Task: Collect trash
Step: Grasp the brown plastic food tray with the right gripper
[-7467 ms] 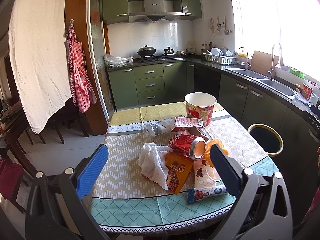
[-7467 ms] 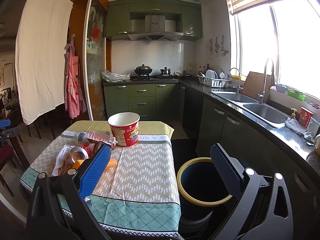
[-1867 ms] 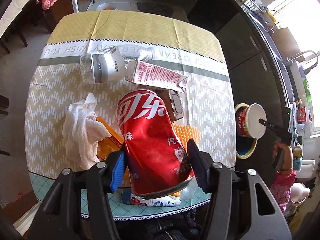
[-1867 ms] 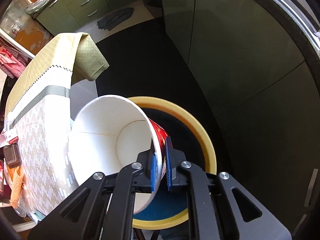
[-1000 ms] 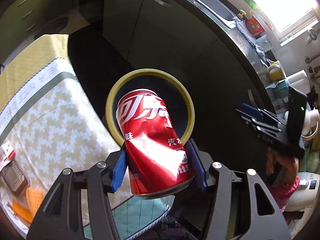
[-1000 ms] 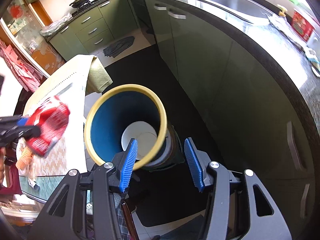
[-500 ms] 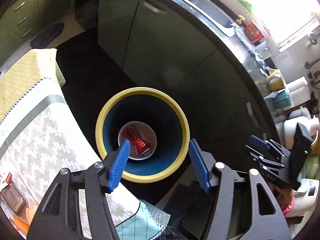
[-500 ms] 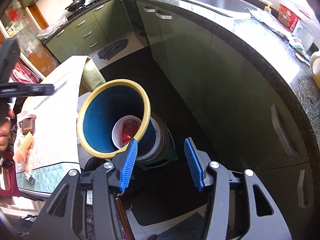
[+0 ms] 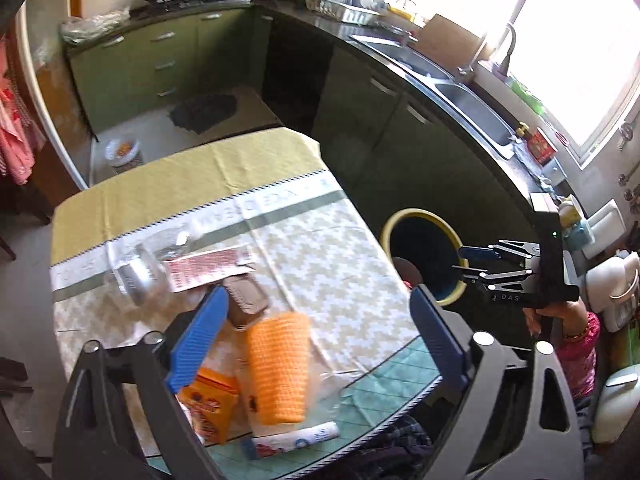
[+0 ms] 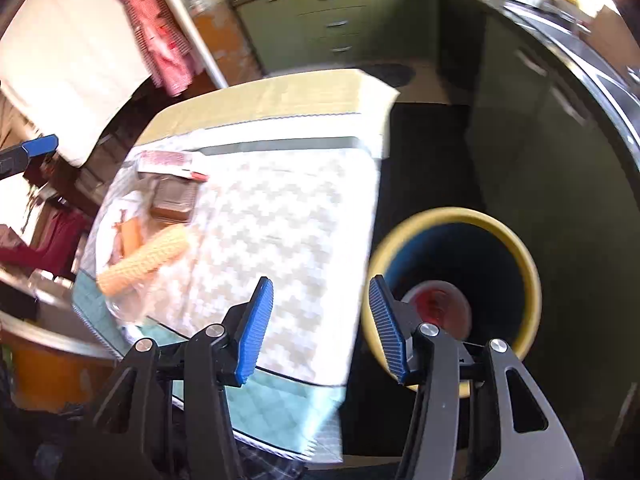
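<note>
1. Jaws of the left gripper have just been opening and stand wide, nothing between them, above the orange mesh sleeve on the table.
2. Right gripper hangs half open and empty between the table edge and the bin.
3. Inside that yellow-rimmed bin lies the white cup with the red can in it.
4. On the table remain a clear bottle, a red-and-white wrapper, a brown tray and an orange packet.
</note>
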### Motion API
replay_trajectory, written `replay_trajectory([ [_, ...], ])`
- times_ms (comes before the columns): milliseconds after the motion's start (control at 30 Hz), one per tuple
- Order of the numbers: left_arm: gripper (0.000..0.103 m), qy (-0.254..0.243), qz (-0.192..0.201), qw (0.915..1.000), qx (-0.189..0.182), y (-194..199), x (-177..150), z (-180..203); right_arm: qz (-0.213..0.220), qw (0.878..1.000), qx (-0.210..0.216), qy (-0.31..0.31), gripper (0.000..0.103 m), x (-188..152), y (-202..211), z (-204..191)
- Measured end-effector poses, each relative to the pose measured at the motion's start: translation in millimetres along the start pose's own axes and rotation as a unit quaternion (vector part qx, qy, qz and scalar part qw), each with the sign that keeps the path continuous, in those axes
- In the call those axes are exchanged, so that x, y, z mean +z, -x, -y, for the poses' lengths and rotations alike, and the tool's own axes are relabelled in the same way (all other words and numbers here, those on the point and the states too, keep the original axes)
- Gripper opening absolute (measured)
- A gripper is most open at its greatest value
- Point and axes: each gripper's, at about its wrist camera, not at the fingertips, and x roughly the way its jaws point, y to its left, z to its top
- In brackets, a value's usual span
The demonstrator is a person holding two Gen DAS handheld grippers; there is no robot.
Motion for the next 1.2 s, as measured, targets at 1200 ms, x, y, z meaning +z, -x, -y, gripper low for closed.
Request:
replay_trajectory([
  [1200,0.097,-0.08,0.041,0.9959,-0.003,-49.8,-19.8,-107.6,-0.124,0.986,0.108,-0.006,0.063,110.7,-136.5,-108.8],
])
